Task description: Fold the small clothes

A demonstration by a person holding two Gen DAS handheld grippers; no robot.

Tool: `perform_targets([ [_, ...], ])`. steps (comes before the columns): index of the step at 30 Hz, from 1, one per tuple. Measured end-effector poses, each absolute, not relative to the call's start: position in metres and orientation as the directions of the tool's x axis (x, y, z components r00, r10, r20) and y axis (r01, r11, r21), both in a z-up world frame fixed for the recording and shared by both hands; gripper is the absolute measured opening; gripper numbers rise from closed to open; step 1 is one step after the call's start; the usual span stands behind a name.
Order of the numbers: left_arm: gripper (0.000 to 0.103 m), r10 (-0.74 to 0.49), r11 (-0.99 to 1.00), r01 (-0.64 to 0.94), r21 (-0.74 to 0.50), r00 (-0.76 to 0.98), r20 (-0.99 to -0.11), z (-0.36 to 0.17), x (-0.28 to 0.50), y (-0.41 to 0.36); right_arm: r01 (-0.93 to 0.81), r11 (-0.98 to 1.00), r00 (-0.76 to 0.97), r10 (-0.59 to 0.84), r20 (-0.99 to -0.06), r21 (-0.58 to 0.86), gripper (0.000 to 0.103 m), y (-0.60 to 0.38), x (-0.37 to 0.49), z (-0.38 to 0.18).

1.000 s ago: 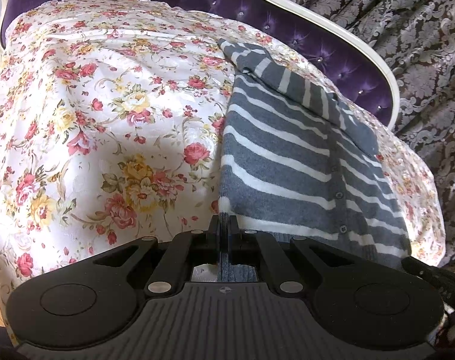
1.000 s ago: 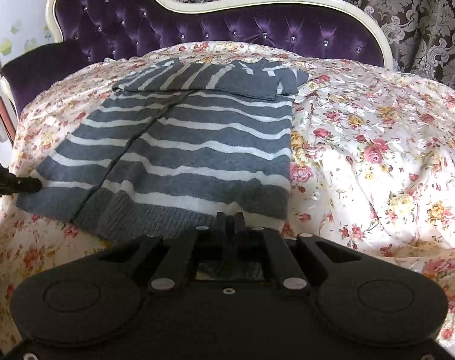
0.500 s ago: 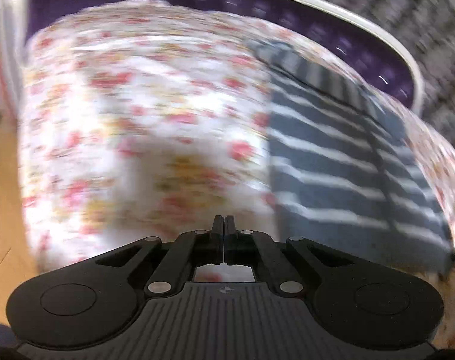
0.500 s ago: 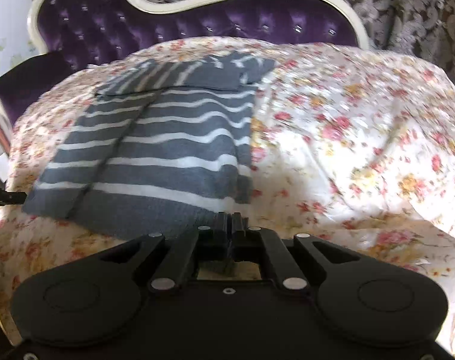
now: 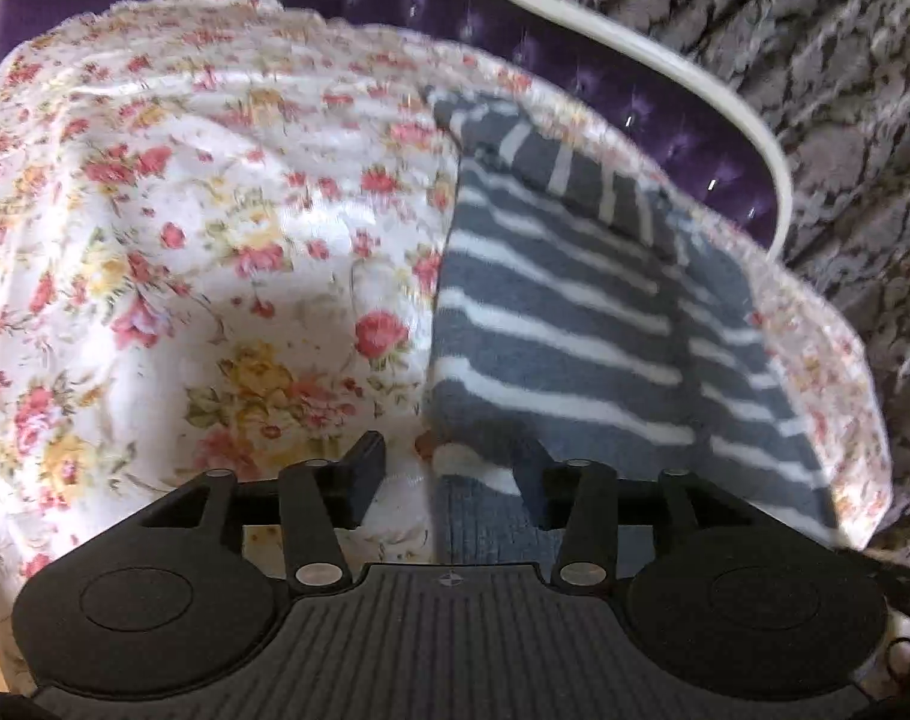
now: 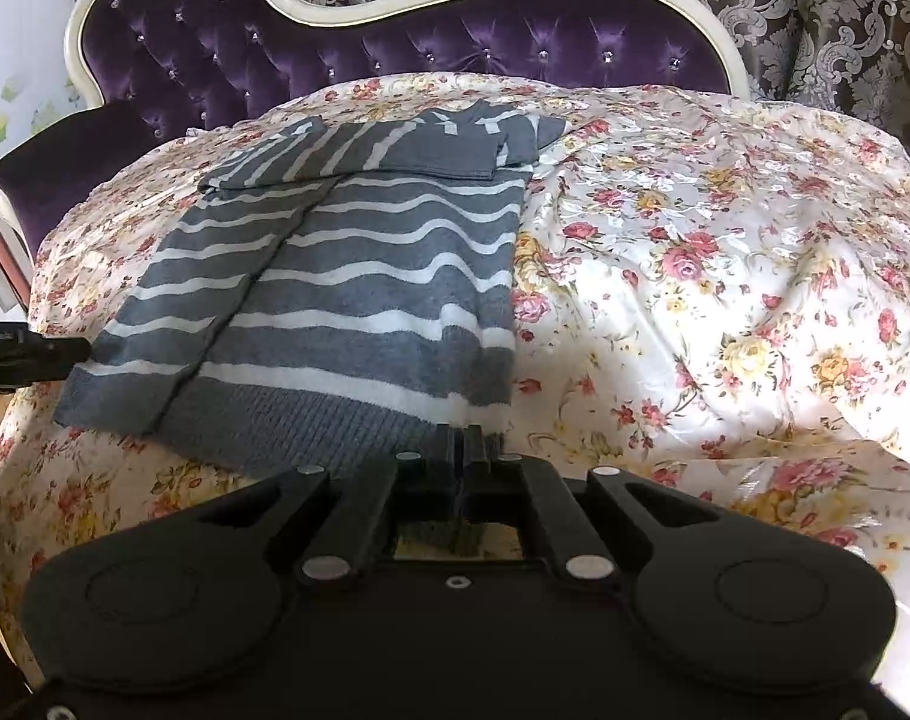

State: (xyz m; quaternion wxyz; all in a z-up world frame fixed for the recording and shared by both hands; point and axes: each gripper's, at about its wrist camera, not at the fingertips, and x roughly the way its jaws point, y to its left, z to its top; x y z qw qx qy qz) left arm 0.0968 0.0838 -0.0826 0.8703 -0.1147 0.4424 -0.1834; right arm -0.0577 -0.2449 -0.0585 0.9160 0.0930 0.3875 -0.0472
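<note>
Grey-and-silver damask curtain (image 6: 814, 12) fills the backgrnd in both views. In front of it, a tufted purple velvet headboard w/ curved cream frame (image 6: 395, 42); left wrist view cuts its left part off at the frame edge.

White satin bedspread w/ pink and yellow roses (image 6: 724, 252) covers the bed, creased and bright w/ glare on the right side of the right wrist view.

Grey knit cardigan w/ white stripes (image 6: 365, 276) lies flat on the bedspread, front side up w/ placket showing. Long axis runs from ribbed hem, nearest the cameras, to the neck end by the headboard. Stripes run across that axis. One sleeve is folded sideways over the chest, near the top. In the left wrist view the cardigan (image 5: 574, 330) sits right of centre, motion-blurred; buttons hard to make out.

Left gripper (image 5: 449, 468): jaws opening, wide apart; hem corner lies between the fingers but the pads don't seem to press it. Its tip also pokes in at the left edge of the right wrist view (image 6: 77, 351), just beside the hem corner.

Right gripper (image 6: 466, 450): jaws closed, pinched on the ribbed hem at the other corner. Fabric below the fingertips is hidden by the gripper body.
</note>
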Motion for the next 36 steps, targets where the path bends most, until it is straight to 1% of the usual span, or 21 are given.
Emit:
perform_targets([
  [3,0.05,-0.408,0.913,0.228,-0.339,0.551,-0.728,-0.083,0.099,0.077,0.165,0.978,0.696,-0.026,-0.718,0.125,0.006,-0.248,-0.059,-0.058],
  [6,0.051,-0.417,0.909,0.232,-0.347,0.543,-0.729,-0.081,0.102,0.075,0.191,0.976,0.693,-0.06,-0.718,0.104,0.006,-0.253,-0.061,-0.057],
  [7,0.05,-0.418,0.908,0.232,-0.348,0.539,-0.731,-0.081,0.102,0.073,0.201,0.974,0.693,-0.065,-0.718,0.107,0.006,-0.256,-0.062,-0.057],
  [8,0.047,-0.416,0.909,0.239,-0.341,0.535,-0.736,-0.081,0.102,0.071,0.212,0.97,0.693,-0.065,-0.718,0.117,0.006,-0.259,-0.063,-0.057],
  [9,0.001,-0.424,0.906,0.254,-0.339,0.531,-0.734,-0.081,0.102,0.071,0.215,0.968,0.692,-0.06,-0.72,0.126,0.006,-0.26,-0.064,-0.057],
  [11,0.001,-0.437,0.9,0.26,-0.351,0.527,-0.729,-0.08,0.1,0.075,0.212,0.968,0.694,-0.054,-0.718,0.132,0.006,-0.257,-0.063,-0.056],
  [14,0.001,-0.343,0.938,0.247,-0.241,0.586,-0.734,-0.073,0.095,0.089,0.186,0.971,0.704,-0.025,-0.709,0.15,0.006,-0.252,-0.064,-0.052],
  [15,0.001,-0.327,0.944,0.23,-0.235,0.59,-0.738,-0.073,0.095,0.097,0.176,0.971,0.706,-0.01,-0.709,0.162,0.006,-0.251,-0.064,-0.051],
  [18,0.002,-0.351,0.936,0.199,-0.289,0.565,-0.747,-0.075,0.098,0.107,0.154,0.969,0.69,0.035,-0.723,0.193,0.006,-0.249,-0.059,-0.057],
  [20,0.002,-0.357,0.934,0.22,-0.282,0.555,-0.751,-0.077,0.097,0.099,0.15,0.971,0.677,0.037,-0.735,0.187,0.008,-0.247,-0.054,-0.061],
  [21,0.002,-0.361,0.932,0.232,-0.277,0.556,-0.749,-0.077,0.096,0.094,0.147,0.97,0.671,0.044,-0.74,0.191,0.012,-0.247,-0.053,-0.061],
  [22,0.001,-0.363,0.931,0.245,-0.27,0.555,-0.748,-0.078,0.095,0.09,0.147,0.968,0.68,0.052,-0.732,0.205,0.016,-0.249,-0.053,-0.057],
  [24,0.001,-0.358,0.932,0.256,-0.255,0.562,-0.745,-0.077,0.094,0.084,0.16,0.961,0.711,0.046,-0.702,0.225,0.017,-0.256,-0.053,-0.046],
  [27,0.001,-0.36,0.932,0.257,-0.256,0.567,-0.741,-0.076,0.095,0.085,0.179,0.964,0.741,-0.001,-0.672,0.196,0.021,-0.266,-0.038,-0.036],
  [29,0.001,-0.362,0.932,0.249,-0.265,0.567,-0.74,-0.076,0.096,0.087,0.185,0.965,0.75,-0.019,-0.661,0.183,0.021,-0.273,-0.018,-0.035],
  [30,0.002,-0.362,0.932,0.246,-0.268,0.567,-0.74,-0.076,0.096,0.088,0.185,0.967,0.75,-0.024,-0.661,0.174,0.028,-0.274,-0.008,-0.036],
  [31,0.002,-0.363,0.931,0.243,-0.272,0.567,-0.739,-0.076,0.096,0.089,0.18,0.97,0.748,-0.028,-0.663,0.162,0.041,-0.275,0.004,-0.039],
  [32,0.002,-0.365,0.931,0.241,-0.275,0.567,-0.739,-0.076,0.096,0.089,0.176,0.973,0.746,-0.034,-0.665,0.148,0.046,-0.276,0.016,-0.043],
  [33,0.002,-0.365,0.931,0.238,-0.278,0.567,-0.738,-0.077,0.096,0.089,0.171,0.976,0.743,-0.039,-0.668,0.132,0.049,-0.277,0.028,-0.047],
  [36,0.002,-0.366,0.931,0.232,-0.283,0.566,-0.739,-0.078,0.096,0.089,0.167,0.983,0.728,-0.069,-0.682,0.079,0.049,-0.274,0.053,-0.06],
])
